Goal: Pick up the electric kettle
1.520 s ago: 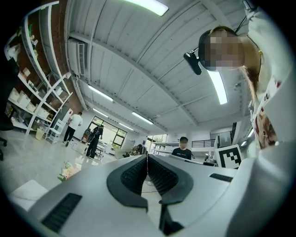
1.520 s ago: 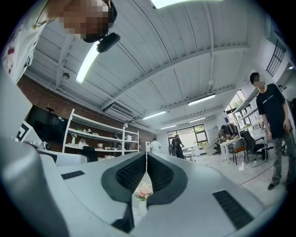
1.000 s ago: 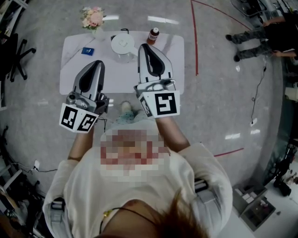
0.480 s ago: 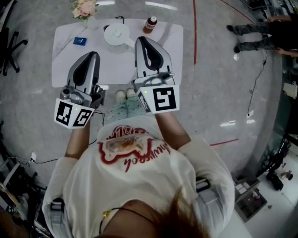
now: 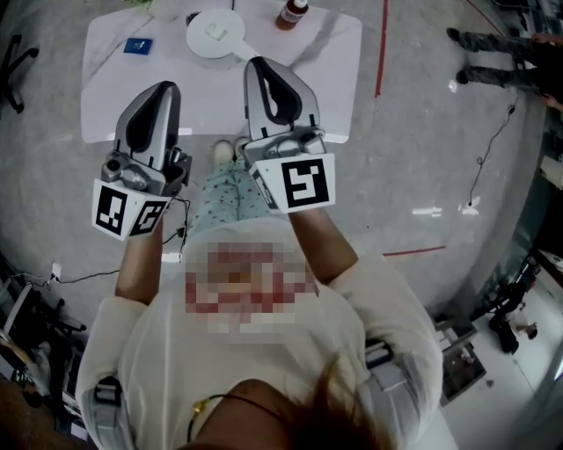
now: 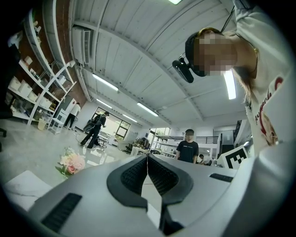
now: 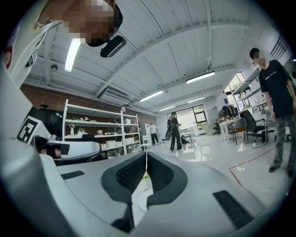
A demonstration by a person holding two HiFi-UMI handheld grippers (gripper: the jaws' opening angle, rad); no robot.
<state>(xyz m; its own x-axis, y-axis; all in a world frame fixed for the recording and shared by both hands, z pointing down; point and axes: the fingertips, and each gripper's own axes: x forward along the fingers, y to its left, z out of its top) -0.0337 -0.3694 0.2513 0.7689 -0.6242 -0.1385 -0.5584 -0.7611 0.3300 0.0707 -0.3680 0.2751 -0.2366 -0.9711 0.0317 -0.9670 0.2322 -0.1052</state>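
The electric kettle is white, seen from above as a round lid, and stands at the far side of the white table. My left gripper hovers over the table's near edge, left of and short of the kettle. My right gripper points at the table just right of the kettle and is apart from it. In the left gripper view the left gripper has its dark pads meeting with nothing between them. The right gripper looks the same in its own view, shut and empty.
A blue card lies at the table's far left and a brown bottle with a red cap stands at the far right. A bunch of pink flowers stands on the table. A red floor line runs right of the table. People stand around the room.
The table and kettle have slid towards the top of the head view, and the flowers have left it. Both grippers have sunk and stay shut and empty.
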